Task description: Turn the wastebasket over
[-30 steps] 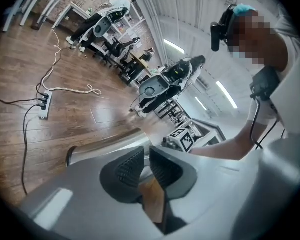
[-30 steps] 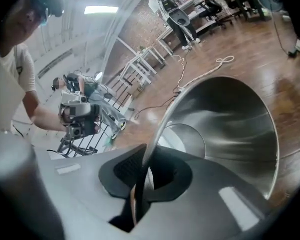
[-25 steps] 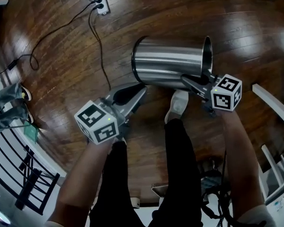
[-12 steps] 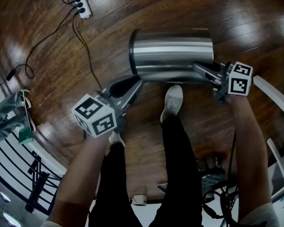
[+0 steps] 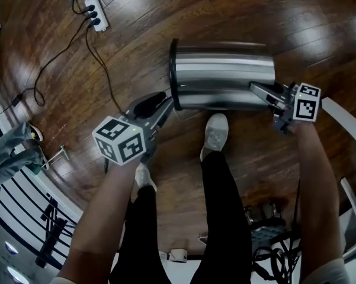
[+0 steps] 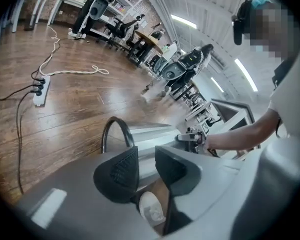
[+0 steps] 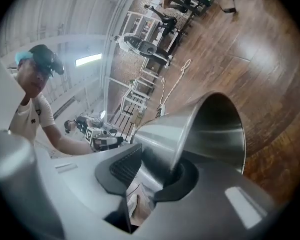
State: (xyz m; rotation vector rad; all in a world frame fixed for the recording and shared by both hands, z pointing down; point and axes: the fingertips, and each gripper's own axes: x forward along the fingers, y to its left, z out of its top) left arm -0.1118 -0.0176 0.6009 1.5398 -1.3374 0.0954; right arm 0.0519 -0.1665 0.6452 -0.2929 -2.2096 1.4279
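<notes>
Closest to me, my left gripper has its jaws spread wide. They have just been opening, and nothing is between them; my white shoe shows below the gap. Its tips sit just beside the black ring at the wastebasket's closed end, near the lower edge. My right gripper is at the other end, one jaw outside the steel wall and one inside the mouth, so the rim stands between them. These jaws have just been opening too, and the outer pad stands off the wall rather than pinching it. The wastebasket lies on its side on the wood floor, closed end to my left and open mouth to my right, just beyond my shoe. Farther off to the left, a white power strip lies on the floor with dark cords running from it.
</notes>
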